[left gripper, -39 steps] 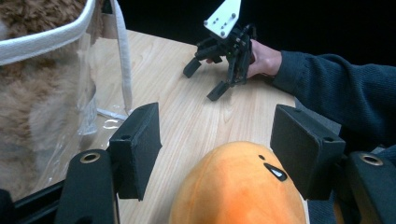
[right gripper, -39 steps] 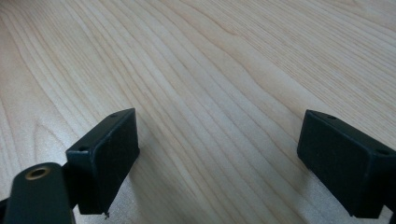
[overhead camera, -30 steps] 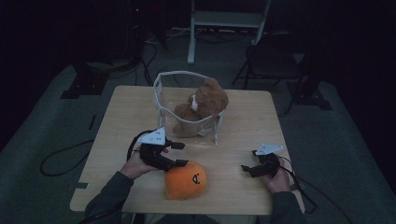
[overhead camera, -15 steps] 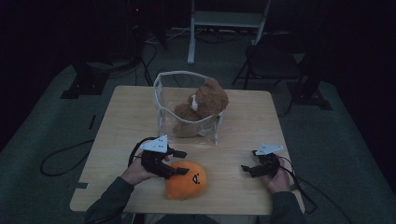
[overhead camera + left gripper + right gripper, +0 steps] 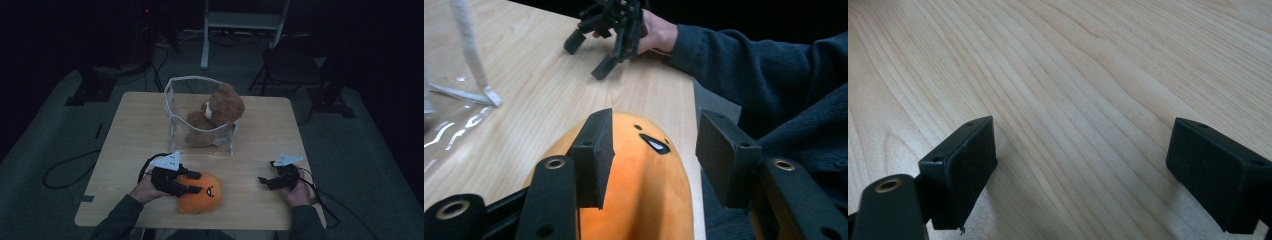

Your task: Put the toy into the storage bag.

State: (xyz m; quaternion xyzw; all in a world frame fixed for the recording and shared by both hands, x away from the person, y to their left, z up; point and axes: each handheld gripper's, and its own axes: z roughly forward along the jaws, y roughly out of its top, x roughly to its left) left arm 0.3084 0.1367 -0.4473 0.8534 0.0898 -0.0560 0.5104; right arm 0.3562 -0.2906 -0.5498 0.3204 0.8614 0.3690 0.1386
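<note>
An orange plush [image 5: 204, 196] with a small face lies near the table's front edge. My left gripper [image 5: 194, 183] reaches over it from the left. In the left gripper view the plush [image 5: 644, 190] sits between the jaws of the left gripper [image 5: 654, 150], which have just been closing. The left pad lies against its side, and a gap still shows at the right pad [image 5: 724, 160]. My right gripper [image 5: 265, 181] rests on the wood at the front right, open and with nothing between its jaws [image 5: 1083, 170]. It also shows farther off as the right gripper [image 5: 586, 57].
A clear, white-rimmed basket [image 5: 172, 107] stands mid-table with a brown teddy bear [image 5: 222, 105] in it. Its white frame [image 5: 471, 55] shows beside the left gripper. Cables trail off the table's left and right edges. A stand and chairs are behind the table.
My left gripper has moved down and to the right onto the orange plush, and its jaws have narrowed around it. The right gripper has stayed where it was.
</note>
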